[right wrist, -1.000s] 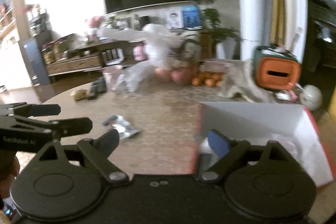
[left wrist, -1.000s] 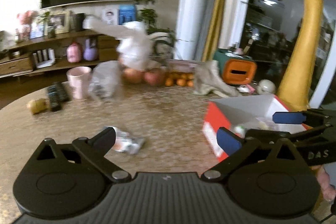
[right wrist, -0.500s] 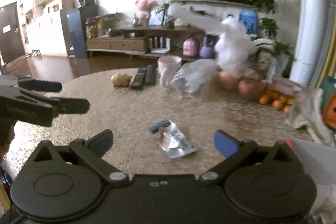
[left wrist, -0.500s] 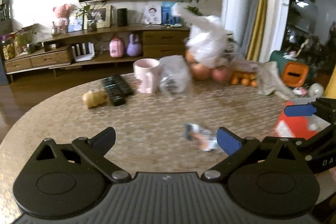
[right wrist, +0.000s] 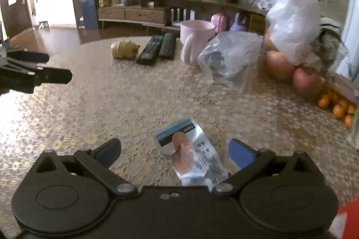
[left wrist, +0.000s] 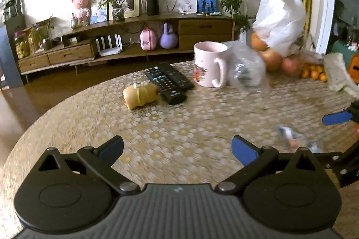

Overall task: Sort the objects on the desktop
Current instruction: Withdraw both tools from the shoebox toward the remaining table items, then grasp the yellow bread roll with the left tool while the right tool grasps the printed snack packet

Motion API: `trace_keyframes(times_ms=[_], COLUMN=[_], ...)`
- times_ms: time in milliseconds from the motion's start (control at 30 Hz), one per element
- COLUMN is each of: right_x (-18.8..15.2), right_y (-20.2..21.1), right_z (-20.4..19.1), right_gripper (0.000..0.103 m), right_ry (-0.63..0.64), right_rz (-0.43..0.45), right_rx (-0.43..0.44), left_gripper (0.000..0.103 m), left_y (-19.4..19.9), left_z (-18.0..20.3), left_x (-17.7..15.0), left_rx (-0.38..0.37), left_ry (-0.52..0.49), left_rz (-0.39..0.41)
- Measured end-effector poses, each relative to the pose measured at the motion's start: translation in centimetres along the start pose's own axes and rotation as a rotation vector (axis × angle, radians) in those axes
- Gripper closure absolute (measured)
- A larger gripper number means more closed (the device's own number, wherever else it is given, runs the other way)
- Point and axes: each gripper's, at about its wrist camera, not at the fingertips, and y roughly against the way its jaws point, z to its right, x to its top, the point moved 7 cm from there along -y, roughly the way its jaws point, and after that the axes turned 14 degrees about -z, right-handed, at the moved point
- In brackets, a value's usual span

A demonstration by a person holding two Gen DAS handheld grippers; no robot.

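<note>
Heads up: your right gripper (right wrist: 174,150) has its jaws spread wide around the snack packet (right wrist: 194,155), lying flat on the counter (right wrist: 112,104) well short of the pink mug (right wrist: 195,45). Crinkly film could slide out as they close. Left gripper (left wrist: 177,148) hangs spread too, empty.

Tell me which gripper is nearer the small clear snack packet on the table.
Right. The right gripper is open with the small clear snack packet between its fingers; the left gripper is open, off to the packet's left.
</note>
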Motion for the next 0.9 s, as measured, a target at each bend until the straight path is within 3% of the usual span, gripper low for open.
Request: trace_keyframes(times_ms=[300, 367, 467, 900], right_x=[1.1, 1.2, 1.3, 1.8], right_y=[-4.5, -5.0, -5.5, -6.4], right_z=[0.6, 0.7, 0.6, 0.9], right_gripper=[0.004, 0.01, 0.016, 0.025], right_ry=[0.063, 0.057, 0.065, 0.047], right_rz=[-0.052, -0.057, -0.063, -0.046], right_rx=[0.01, 0.012, 0.019, 0.052], left_gripper=[0.0, 0.0, 0.0, 0.0], left_y=[-6.7, -8.0, -9.8, -16.6], left_z=[-3.0, -3.9, -5.2, -7.6], left_x=[2.6, 3.7, 5.3, 9.0], left_rx=[0.039, 0.06, 0.053, 0.082], left_ry=[-0.001, 0.031, 0.097, 0.152], left_rz=[0.012, 0.02, 0.024, -0.007])
